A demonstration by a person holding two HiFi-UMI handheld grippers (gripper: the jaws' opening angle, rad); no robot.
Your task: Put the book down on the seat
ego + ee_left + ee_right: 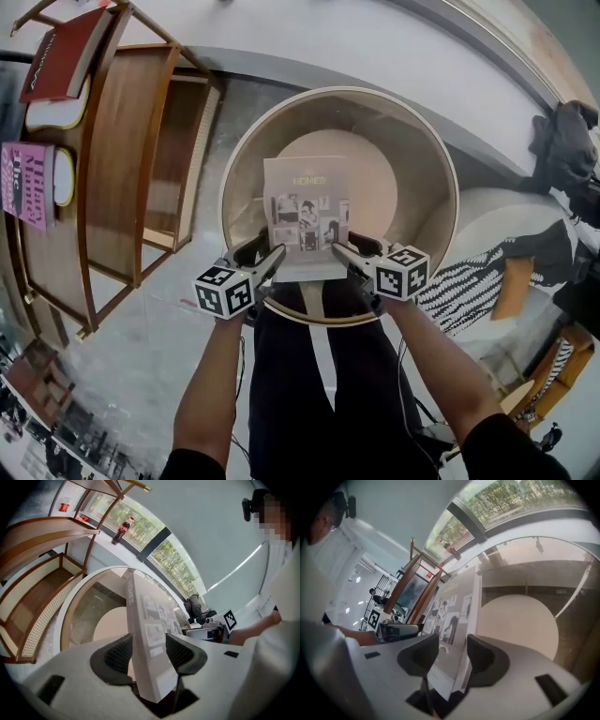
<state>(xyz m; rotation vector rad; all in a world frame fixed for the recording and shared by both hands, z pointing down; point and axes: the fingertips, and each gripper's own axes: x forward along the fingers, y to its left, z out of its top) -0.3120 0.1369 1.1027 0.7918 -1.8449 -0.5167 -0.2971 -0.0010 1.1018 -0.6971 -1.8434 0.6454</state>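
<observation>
A grey book (305,211) with photos on its cover lies flat on the round beige seat (375,178) of a tub chair, its near edge at the seat's front. My left gripper (272,259) is at the book's near left corner and my right gripper (345,253) at its near right corner. In the left gripper view the book (149,620) stands between the spread jaws of the left gripper (147,651), which do not press on it. The right gripper view shows the same book (457,606) loose between the wide jaws of the right gripper (452,656).
The chair's curved wooden back (246,155) rings the seat. A wooden shelf unit (122,159) stands to the left with a red book (61,52) and a pink book (26,183). A striped cushion (478,281) lies at right. The person's dark trouser legs (319,384) are below.
</observation>
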